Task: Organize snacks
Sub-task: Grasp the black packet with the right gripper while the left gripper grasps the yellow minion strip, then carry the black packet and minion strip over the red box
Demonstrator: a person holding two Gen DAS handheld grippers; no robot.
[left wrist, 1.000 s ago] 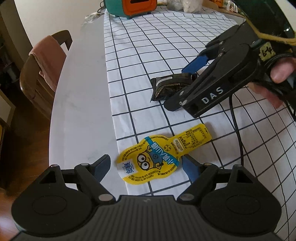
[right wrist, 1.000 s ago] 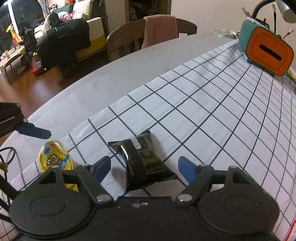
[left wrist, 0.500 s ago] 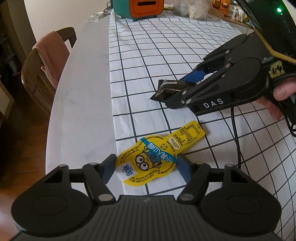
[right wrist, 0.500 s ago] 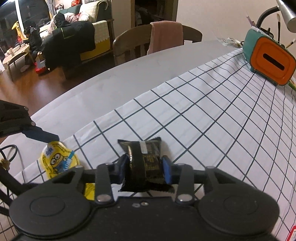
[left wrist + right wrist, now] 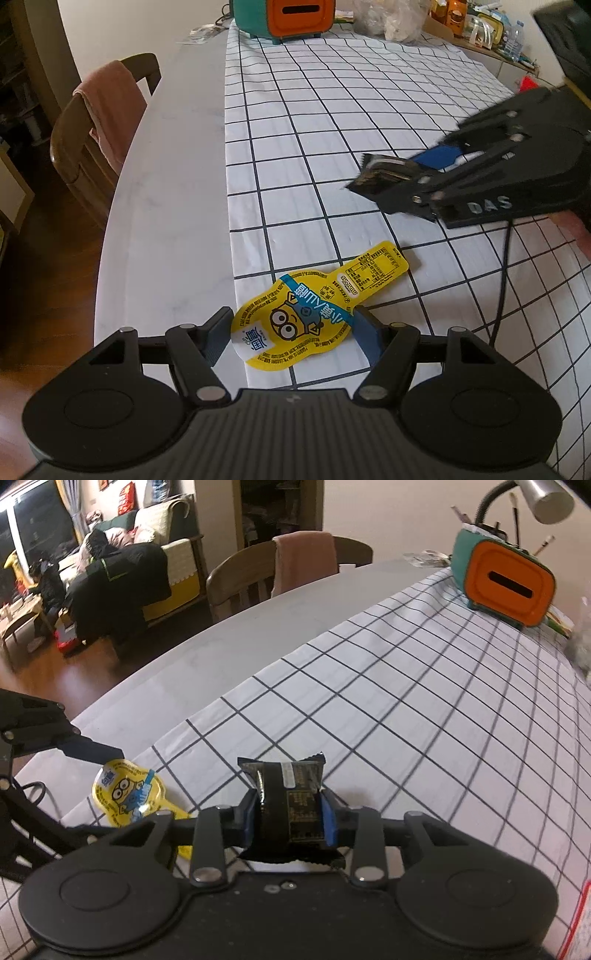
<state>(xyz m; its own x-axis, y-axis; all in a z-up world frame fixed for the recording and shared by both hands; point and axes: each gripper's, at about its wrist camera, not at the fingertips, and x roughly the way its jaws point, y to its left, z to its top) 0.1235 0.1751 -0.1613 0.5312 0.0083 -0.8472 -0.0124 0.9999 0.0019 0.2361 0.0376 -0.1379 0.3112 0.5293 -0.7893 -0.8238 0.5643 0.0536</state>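
A yellow cartoon snack pouch [image 5: 314,314] lies flat at the near left edge of the checked cloth [image 5: 332,110]. My left gripper [image 5: 291,328] is shut on it, one blue pad against each side of its round end. In the right wrist view the pouch [image 5: 129,794] shows with a left finger [image 5: 92,751] beside it. The black snack packet [image 5: 288,794] is pinched between the blue pads of my right gripper [image 5: 288,812], whose jaws are still closing on it. Seen from the left wrist, the packet [image 5: 380,171] hangs clear of the cloth in the right gripper [image 5: 391,177].
An orange and teal box [image 5: 295,14] stands at the cloth's far end beside a clear plastic bag [image 5: 391,18]. A chair with a pink cloth [image 5: 107,110] sits at the table's bare left rim. A black cable [image 5: 502,277] trails over the cloth.
My right gripper closed on the black packet and lifted it off the cloth, drifting right in the left wrist view. My left gripper's jaws narrowed onto the yellow pouch.
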